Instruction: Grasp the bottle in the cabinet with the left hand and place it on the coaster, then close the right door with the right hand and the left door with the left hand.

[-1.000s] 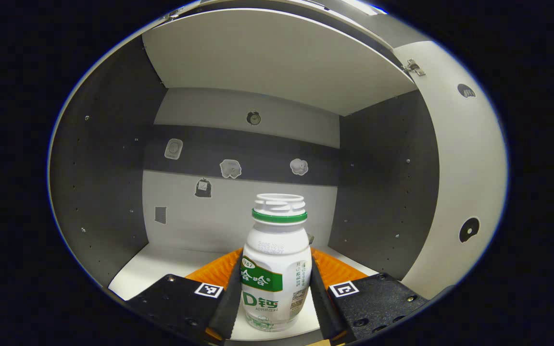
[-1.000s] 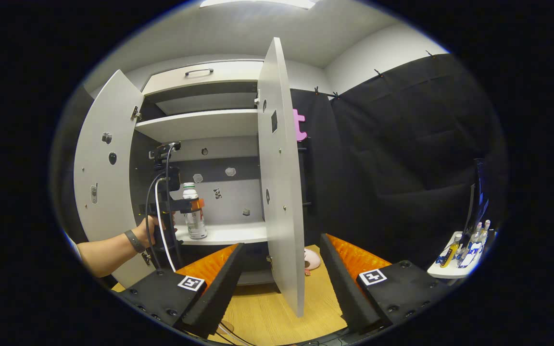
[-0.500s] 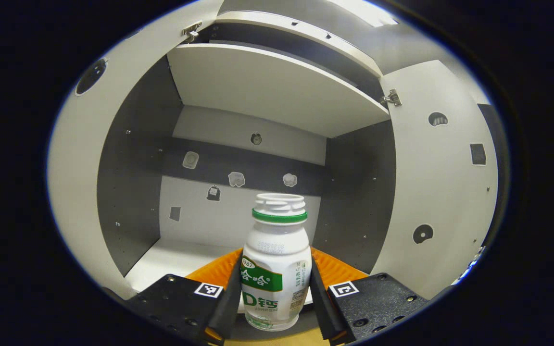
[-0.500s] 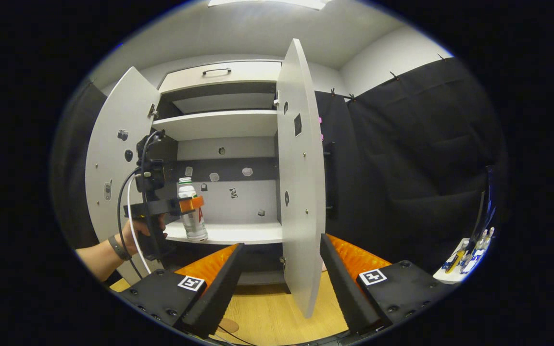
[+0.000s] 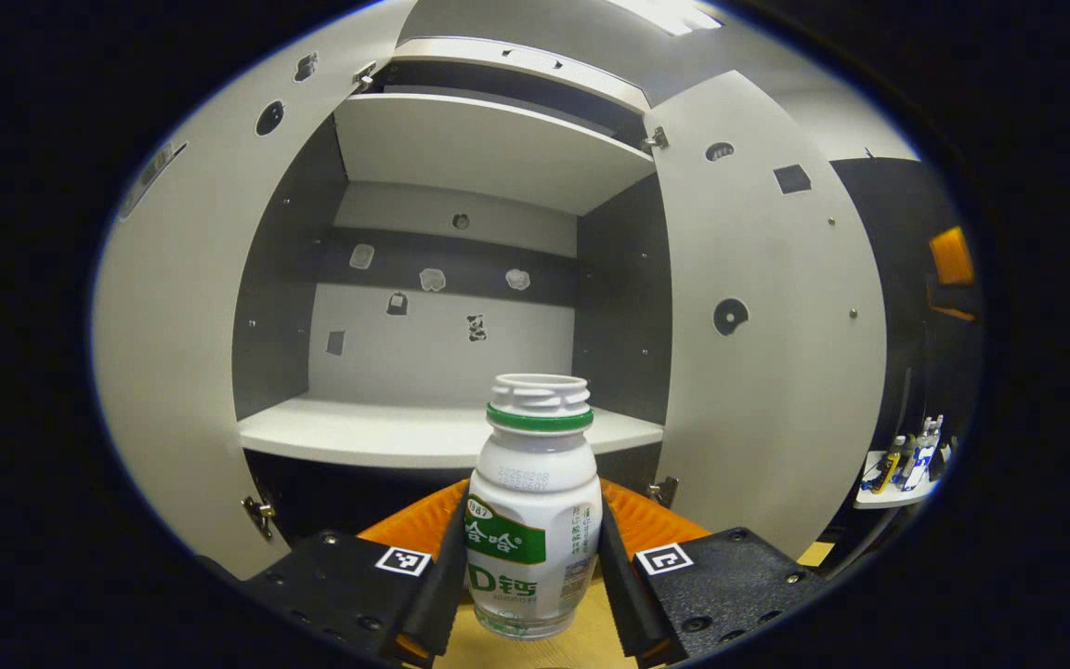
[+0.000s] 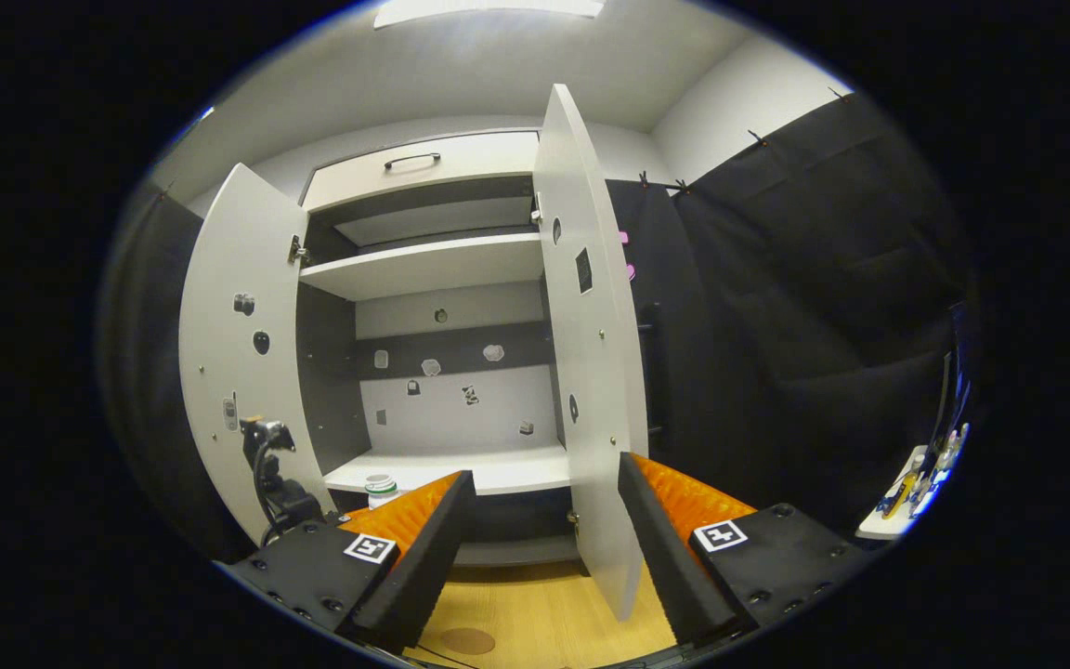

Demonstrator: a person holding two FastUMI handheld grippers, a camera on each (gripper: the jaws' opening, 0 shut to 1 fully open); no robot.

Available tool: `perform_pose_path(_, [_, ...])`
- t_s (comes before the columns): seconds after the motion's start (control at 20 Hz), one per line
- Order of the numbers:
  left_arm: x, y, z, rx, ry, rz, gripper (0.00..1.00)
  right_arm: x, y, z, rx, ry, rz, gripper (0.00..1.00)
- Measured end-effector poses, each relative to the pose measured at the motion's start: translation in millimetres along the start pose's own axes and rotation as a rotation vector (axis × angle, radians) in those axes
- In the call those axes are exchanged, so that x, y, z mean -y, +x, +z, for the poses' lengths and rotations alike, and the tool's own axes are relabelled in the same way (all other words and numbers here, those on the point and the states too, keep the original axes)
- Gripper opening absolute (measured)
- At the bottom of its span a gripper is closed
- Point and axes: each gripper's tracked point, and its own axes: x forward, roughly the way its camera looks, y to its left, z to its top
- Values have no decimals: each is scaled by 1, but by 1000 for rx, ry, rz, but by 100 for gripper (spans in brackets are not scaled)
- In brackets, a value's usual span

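Note:
A white bottle (image 5: 533,520) with a green neck ring and green label stands upright between the fingers of my left gripper (image 5: 533,567), which is shut on its body. It hangs in front of the open cabinet, below the front edge of the shelf (image 5: 424,435). In the right gripper view the bottle's cap (image 6: 380,485) peeks out beside my own left finger, with the left gripper's upper body and cable (image 6: 267,465) to its left. My right gripper (image 6: 544,557) is open and holds nothing. A round brown coaster (image 6: 467,640) lies on the wooden tabletop (image 6: 544,613) below.
Both cabinet doors stand open: the left door (image 6: 238,372) and the right door (image 6: 591,372), whose edge is just ahead of my right gripper. A small white shelf with several little bottles (image 6: 906,492) sits at the far right.
The left gripper has pulled the bottle out of the cabinet and down below the shelf's edge. The hand and bottle dropped low at the left of the right gripper view.

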Motion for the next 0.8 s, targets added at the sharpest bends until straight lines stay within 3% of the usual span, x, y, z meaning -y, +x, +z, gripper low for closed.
perform_pose_path(0.05, [5,-6,-14,-12,-6,4,66,2,0,2,-2,-13,-7,100])
perform_pose_path(0.1, [8,-12,-29,-20,-6,17,66,1,-1,4,-5,-18,-8,100])
perform_pose_path(0.15, [9,-17,-44,-36,-2,31,66,1,-1,4,-11,-17,-8,93])
perform_pose_path(0.2, [11,-22,-62,-59,-4,45,67,1,-3,5,-18,-13,-9,100])
perform_pose_path(0.4, [16,-42,-120,-122,3,117,66,0,-3,5,-52,-7,-19,100])
perform_pose_path(0.55, [31,-53,-162,-226,-26,100,66,-1,-3,3,-78,-17,-26,100])
perform_pose_path(0.8, [22,-51,-200,-345,-49,137,67,-2,0,0,-91,-11,-22,100])
